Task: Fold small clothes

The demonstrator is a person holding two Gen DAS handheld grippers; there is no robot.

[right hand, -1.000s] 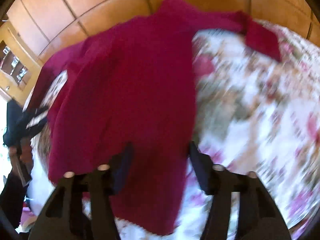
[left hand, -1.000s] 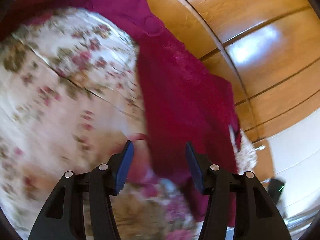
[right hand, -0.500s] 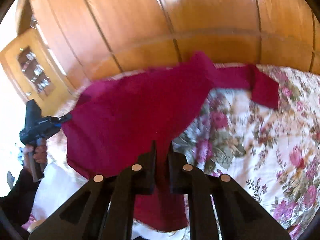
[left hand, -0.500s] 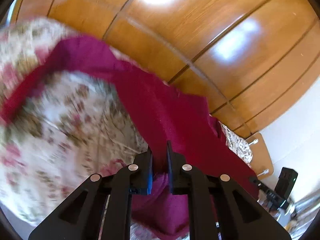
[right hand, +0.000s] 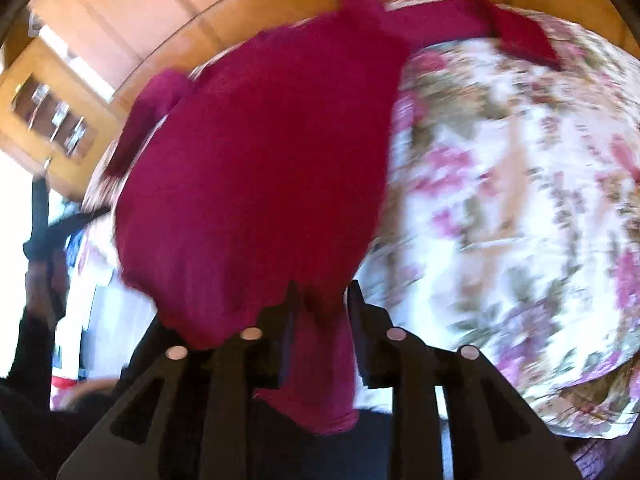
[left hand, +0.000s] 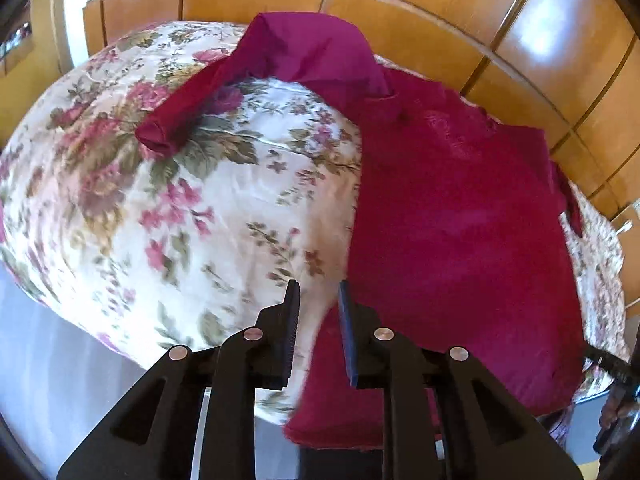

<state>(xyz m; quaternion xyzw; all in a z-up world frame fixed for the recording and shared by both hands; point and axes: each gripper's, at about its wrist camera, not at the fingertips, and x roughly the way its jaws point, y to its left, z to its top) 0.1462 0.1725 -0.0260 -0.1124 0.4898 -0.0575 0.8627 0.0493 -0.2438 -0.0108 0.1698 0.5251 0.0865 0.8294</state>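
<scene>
Currently the crimson garment lies spread over the right half of the left wrist frame, on the floral bedspread, its body mostly flat and one long sleeve trailing up and across to the upper left, cuff end folded on the flowers. Wood panelling fills the top of the frame behind.

Your left gripper sits at the bottom centre with fingers parted a little. The garment's near left edge runs right by the right-hand finger; nothing looks pinched between them.

Your right gripper is at the bottom centre of its own frame. That view is motion-blurred. A strip of the cloth's hem hangs down between the fingers, which stand slightly apart; whether they bite on it, I cannot tell.

Judgement: this is the laying-out stage, hem end toward you, no fold made yet.

To do it well:
- Let the hem settle flat before the next grab; the bottom edge droops over the bed's near edge in both views.
- Pinch only the top layer at the hem corners, not the bedspread underneath.
- Bring the stray sleeve in across the body first, or it will bunch inside the fold.
- Slow the right side; the blur suggests haste.

Writing: no brand, tag or label readable in either view.
</scene>
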